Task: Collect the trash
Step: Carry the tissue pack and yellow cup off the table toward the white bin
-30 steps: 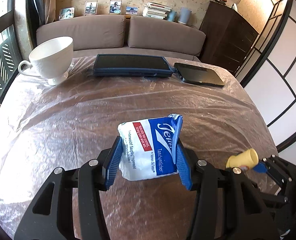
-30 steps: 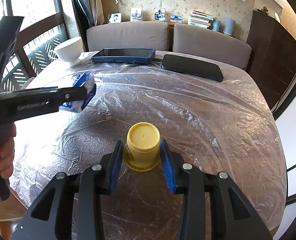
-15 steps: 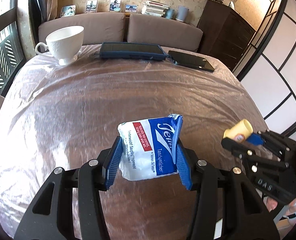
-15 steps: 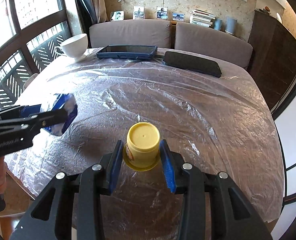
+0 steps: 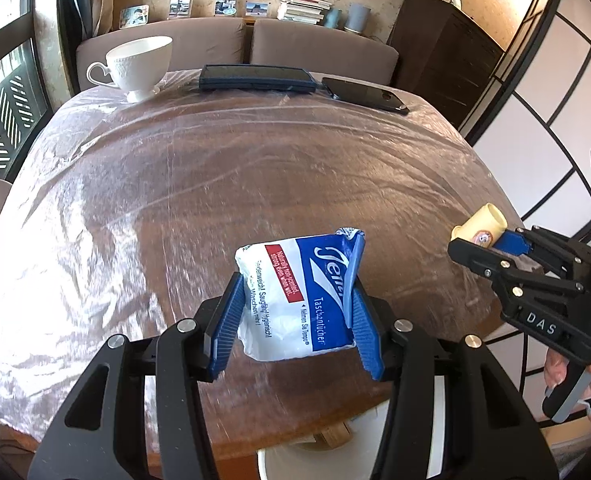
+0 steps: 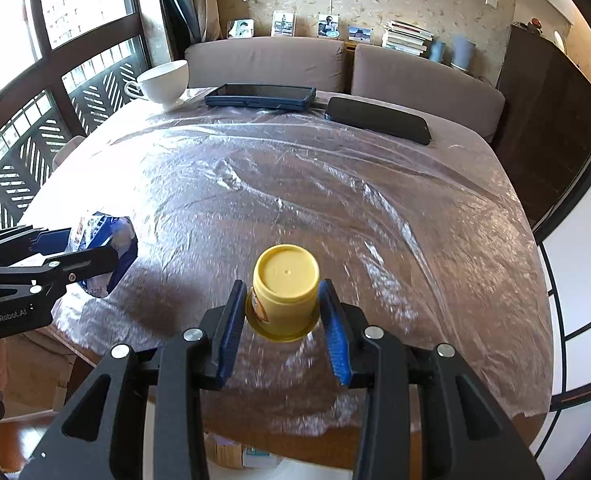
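Both grippers withdrawn to table (image 5: 255,184) near edge | left gripper (image 5: 291,320) clamps tissue pack (image 5: 295,300) | right gripper (image 6: 281,316) clamps yellow cup (image 6: 285,284)

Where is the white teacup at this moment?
The white teacup stands at the table's far left corner, left of the blue tablet, in front of the sofa.

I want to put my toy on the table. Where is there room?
The whole middle of the table is bare, from the near edge up to the far row. It is crowded only at the far edge, where the white cup, tablet and phone sit together.
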A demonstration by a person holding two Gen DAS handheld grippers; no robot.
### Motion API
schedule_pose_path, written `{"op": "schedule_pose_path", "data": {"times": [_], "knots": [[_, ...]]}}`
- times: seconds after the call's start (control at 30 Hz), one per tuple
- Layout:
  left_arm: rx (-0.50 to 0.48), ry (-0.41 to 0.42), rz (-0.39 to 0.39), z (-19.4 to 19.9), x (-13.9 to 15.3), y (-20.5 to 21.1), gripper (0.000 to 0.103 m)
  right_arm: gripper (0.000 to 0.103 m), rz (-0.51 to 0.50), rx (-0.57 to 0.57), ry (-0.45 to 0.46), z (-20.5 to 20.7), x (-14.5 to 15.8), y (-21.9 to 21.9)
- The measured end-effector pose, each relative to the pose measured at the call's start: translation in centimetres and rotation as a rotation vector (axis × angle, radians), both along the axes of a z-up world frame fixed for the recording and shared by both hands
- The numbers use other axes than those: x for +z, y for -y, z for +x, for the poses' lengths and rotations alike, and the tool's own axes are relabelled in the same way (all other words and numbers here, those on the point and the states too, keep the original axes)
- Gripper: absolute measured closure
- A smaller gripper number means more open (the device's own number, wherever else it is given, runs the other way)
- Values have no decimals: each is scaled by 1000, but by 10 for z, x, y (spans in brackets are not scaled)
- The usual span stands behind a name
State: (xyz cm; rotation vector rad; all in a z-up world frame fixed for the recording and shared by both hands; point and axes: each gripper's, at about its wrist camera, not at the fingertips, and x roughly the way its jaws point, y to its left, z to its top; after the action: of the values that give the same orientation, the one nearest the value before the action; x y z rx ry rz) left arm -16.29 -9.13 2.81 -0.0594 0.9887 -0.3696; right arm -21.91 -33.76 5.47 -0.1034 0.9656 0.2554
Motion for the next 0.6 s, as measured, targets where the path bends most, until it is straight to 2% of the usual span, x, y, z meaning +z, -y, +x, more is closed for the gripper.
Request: {"op": "schedule_pose_path", "data": {"times": [0.6], "knots": [[-109, -19, 5, -57, 4, 15, 51, 66, 47, 95, -81, -56, 1, 18]]}}
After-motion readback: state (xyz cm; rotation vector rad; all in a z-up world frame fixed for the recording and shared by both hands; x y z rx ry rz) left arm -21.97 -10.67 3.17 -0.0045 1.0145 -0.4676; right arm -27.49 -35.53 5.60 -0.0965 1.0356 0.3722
